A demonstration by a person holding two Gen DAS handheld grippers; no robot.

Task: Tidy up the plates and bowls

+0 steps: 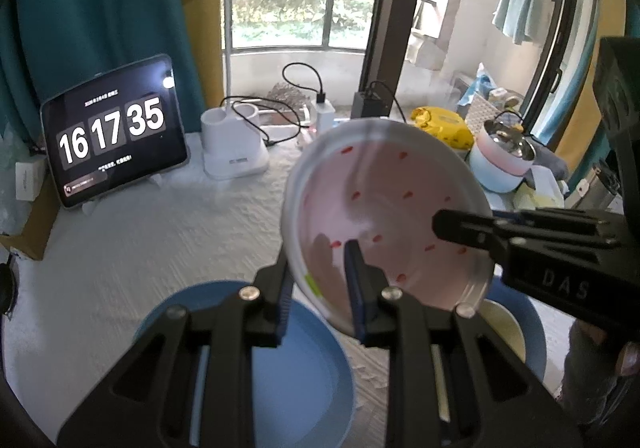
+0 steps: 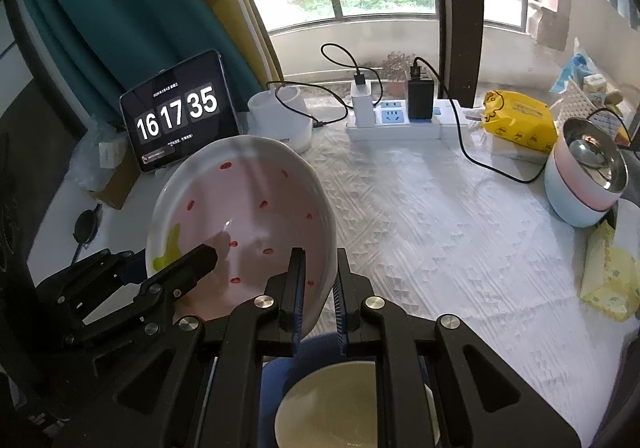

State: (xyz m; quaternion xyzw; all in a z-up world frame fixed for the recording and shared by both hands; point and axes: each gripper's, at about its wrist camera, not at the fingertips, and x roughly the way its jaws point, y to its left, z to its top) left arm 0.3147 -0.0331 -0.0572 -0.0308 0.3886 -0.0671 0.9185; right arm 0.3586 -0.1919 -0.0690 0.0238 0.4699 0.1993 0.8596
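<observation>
A pink plate with red specks and a white rim (image 1: 384, 216) is held tilted in the air by both grippers. My left gripper (image 1: 320, 288) is shut on its near rim. My right gripper (image 2: 318, 288) is shut on the opposite rim of the same plate (image 2: 248, 208); it also shows in the left wrist view (image 1: 456, 228). Under the plate a blue plate (image 1: 280, 360) lies on the table. To the right, a cream bowl (image 2: 344, 404) sits in another blue dish (image 2: 280, 372).
A tablet clock (image 1: 112, 132), a white lamp base (image 1: 232, 148), a power strip with chargers (image 2: 392, 120), a yellow wipes pack (image 2: 516, 116) and a pink-and-blue steel pot (image 2: 584, 176) line the back and right of the white tablecloth (image 2: 440, 228).
</observation>
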